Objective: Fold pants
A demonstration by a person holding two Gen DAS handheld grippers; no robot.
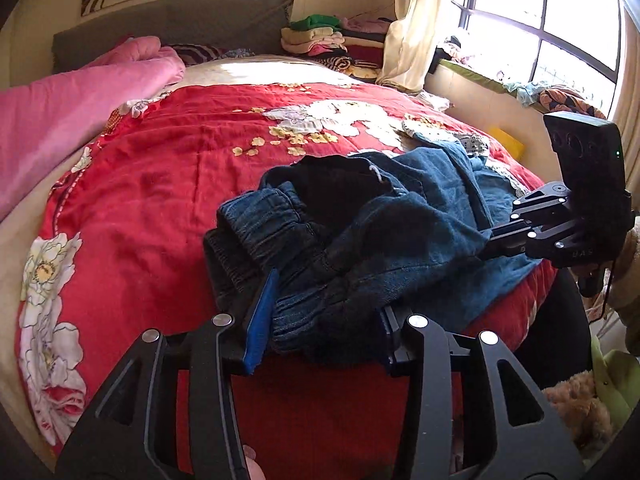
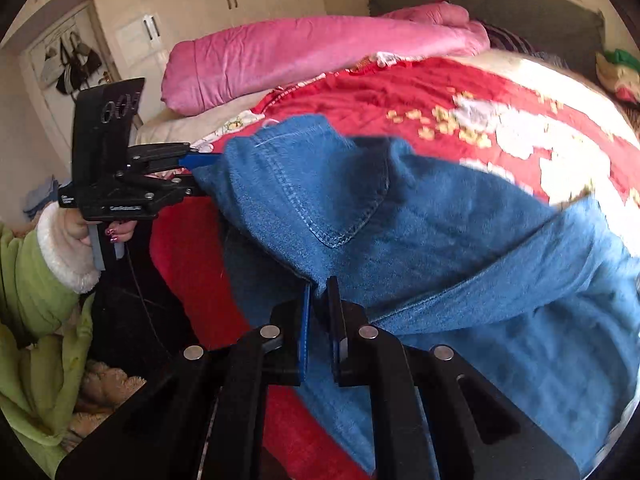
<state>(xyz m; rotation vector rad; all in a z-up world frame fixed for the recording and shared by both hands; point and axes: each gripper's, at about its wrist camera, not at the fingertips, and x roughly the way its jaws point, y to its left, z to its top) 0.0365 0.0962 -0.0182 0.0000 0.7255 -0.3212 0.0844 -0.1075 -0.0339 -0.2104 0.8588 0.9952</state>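
The blue denim pants [image 1: 400, 216] lie bunched on the red floral bedspread [image 1: 160, 184], dark elastic waistband toward me. My left gripper [image 1: 324, 312] has its jaws around the thick waistband, with the fabric filling the gap between them. It also shows in the right wrist view [image 2: 200, 172], gripping the pants' edge. My right gripper [image 2: 319, 292] is shut on a pinch of denim [image 2: 360, 208] beside a back pocket and holds it lifted. It shows from the side in the left wrist view [image 1: 486, 246], with its tips buried in the cloth.
A pink quilt [image 1: 72, 108] lies along the far left of the bed. Stacked folded clothes [image 1: 328, 44] sit by the grey headboard. A window and curtain are at the right. A plush toy [image 1: 576, 404] and green cloth lie beside the bed.
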